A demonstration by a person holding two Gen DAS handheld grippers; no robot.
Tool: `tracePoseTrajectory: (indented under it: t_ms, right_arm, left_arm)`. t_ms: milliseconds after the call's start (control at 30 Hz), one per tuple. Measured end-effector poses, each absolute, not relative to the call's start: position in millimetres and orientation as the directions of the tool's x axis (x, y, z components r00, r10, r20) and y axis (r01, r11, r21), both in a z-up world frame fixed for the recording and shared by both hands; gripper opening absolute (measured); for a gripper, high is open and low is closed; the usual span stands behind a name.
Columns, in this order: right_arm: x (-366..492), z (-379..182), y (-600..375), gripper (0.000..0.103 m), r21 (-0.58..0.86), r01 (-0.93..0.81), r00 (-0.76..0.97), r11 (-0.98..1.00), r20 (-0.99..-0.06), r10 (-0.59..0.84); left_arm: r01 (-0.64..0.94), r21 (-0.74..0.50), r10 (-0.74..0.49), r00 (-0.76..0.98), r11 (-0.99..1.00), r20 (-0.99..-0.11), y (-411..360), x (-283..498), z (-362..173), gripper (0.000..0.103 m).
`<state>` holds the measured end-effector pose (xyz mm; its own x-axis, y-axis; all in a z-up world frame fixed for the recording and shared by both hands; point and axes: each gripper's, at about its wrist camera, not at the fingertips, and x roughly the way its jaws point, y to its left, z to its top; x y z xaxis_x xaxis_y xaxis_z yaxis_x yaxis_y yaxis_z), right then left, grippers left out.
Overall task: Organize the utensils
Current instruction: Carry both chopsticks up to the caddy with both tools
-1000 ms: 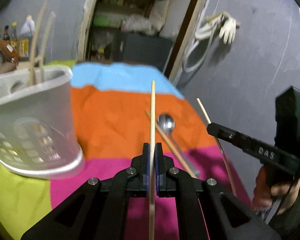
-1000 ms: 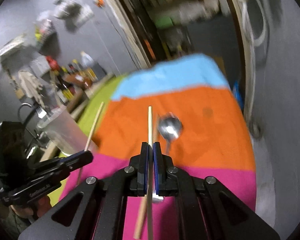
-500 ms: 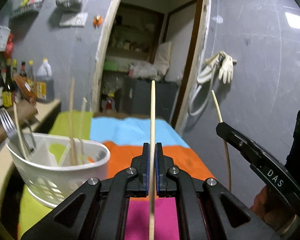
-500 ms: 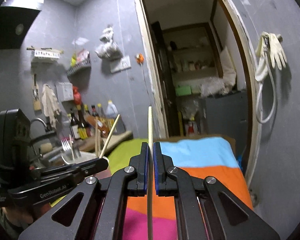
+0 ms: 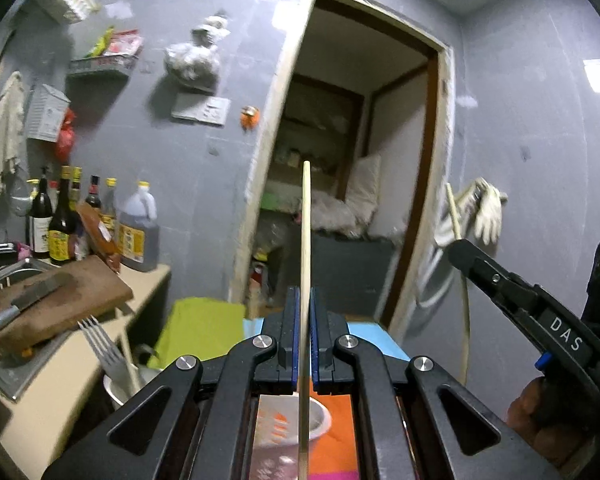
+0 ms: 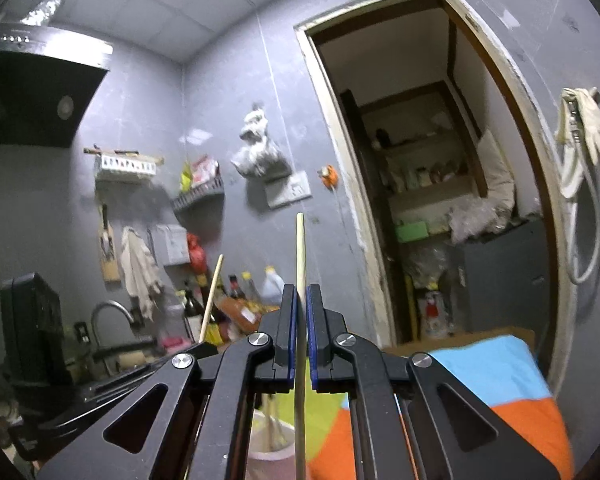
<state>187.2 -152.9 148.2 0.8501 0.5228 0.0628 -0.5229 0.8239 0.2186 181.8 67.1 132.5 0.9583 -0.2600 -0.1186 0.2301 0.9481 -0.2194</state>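
Left gripper (image 5: 305,334) clamps one chopstick (image 5: 305,240), right gripper (image 6: 299,330) clamps another (image 6: 300,264), both above the white holder (image 5: 320,416). Fork (image 5: 100,350) already stowed; these two still need dropping in.

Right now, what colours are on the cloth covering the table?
The cloth is in solid blocks: light blue, orange and lime green, with magenta at the near edge. Right wrist view shows it best.
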Motion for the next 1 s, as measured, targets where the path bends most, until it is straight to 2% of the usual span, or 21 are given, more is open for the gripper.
tracePoseTrajectory:
  t_ms: [333,800,1000]
  right_arm:
    - [221,150,-114,0.003,0.269,-0.607,0.794,0.748,0.177,0.581]
    - [234,115,-86,0.003,0.261,-0.528,0.849,0.808,0.180,0.497]
    - [234,103,-77,0.003,0.225,-0.478,0.877,0.849,0.176,0.447]
  left_arm:
    - [0.139,-0.344,-0.159,0.987,0.929,-0.032,152,204,134,0.003]
    - [0.040,-0.334,-0.036,0.999,0.942,0.018,155,217,106,0.003]
    - [0.050,-0.339,-0.040,0.999,0.939,0.035,153,219,93,0.003]
